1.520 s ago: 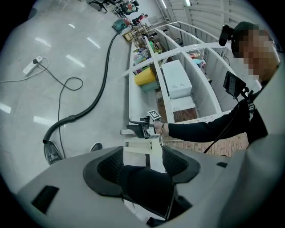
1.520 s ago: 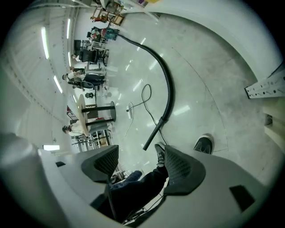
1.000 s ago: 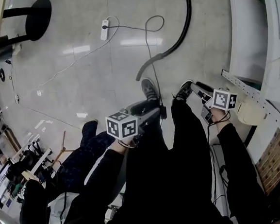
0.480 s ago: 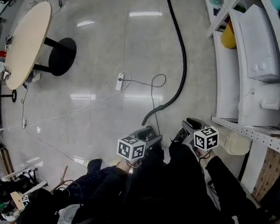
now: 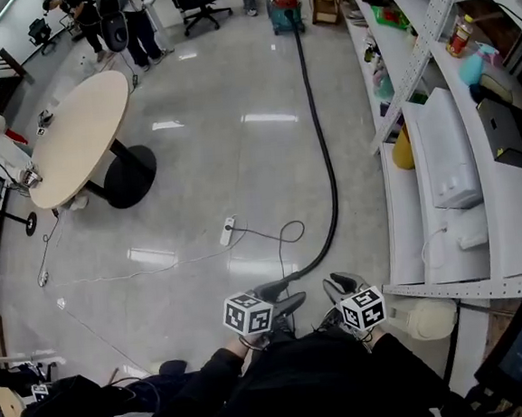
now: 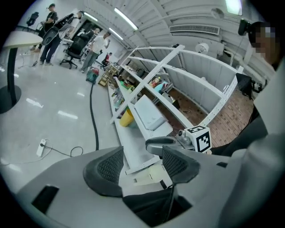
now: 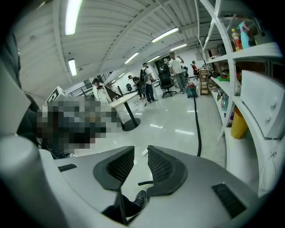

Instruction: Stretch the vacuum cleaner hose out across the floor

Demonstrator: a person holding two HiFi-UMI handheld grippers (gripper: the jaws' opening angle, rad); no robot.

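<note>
The black vacuum hose (image 5: 331, 179) lies almost straight along the floor, from the red and green vacuum cleaner (image 5: 283, 7) at the far end to its free end (image 5: 281, 285) by my feet. My left gripper (image 5: 292, 298) hangs just over that end, open and empty, as the left gripper view (image 6: 141, 153) shows. My right gripper (image 5: 339, 285) is beside it. Its jaws (image 7: 140, 153) are closing to a narrow gap with nothing between them. The hose (image 7: 197, 127) runs past them on the floor, and the hose end (image 7: 144, 182) and a shoe show below.
White shelving (image 5: 439, 169) with boxes and bottles lines the right side. A round beige table (image 5: 82, 137) on a black foot stands at the left. A white power strip (image 5: 227, 230) with looped cable lies on the floor. People (image 5: 122, 24) and an office chair stand at the far end.
The head view has lifted from my feet to the whole room, so the hose now shows up to the vacuum cleaner. Both grippers sit lower in the frame and closer together.
</note>
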